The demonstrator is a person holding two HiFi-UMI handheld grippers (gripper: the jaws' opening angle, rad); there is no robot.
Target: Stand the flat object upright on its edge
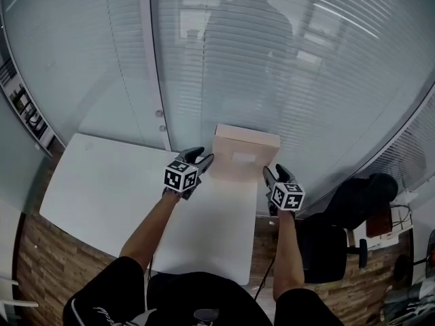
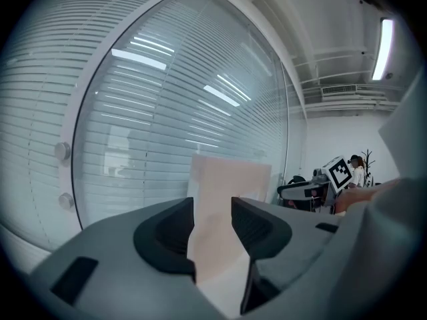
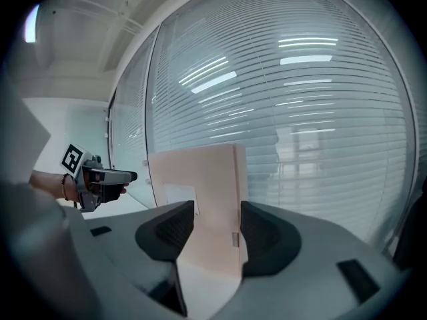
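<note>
The box (image 1: 245, 156) stands on the far end of the desk (image 1: 102, 189), at frame centre, before the glass wall (image 1: 285, 60). The left hand-held gripper (image 1: 202, 156) is near its left side and the right hand-held gripper (image 1: 273, 172) near its right. A chair (image 1: 326, 250) stands at lower right.

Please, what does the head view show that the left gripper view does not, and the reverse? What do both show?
Only the head view: the person's arms, the whole white table, the wooden floor. Only the left gripper view: the left claw from close, jaws apart, gripping nothing, and a ceiling lamp. Both: the beige box upright before the glass wall, and the right claw.
</note>
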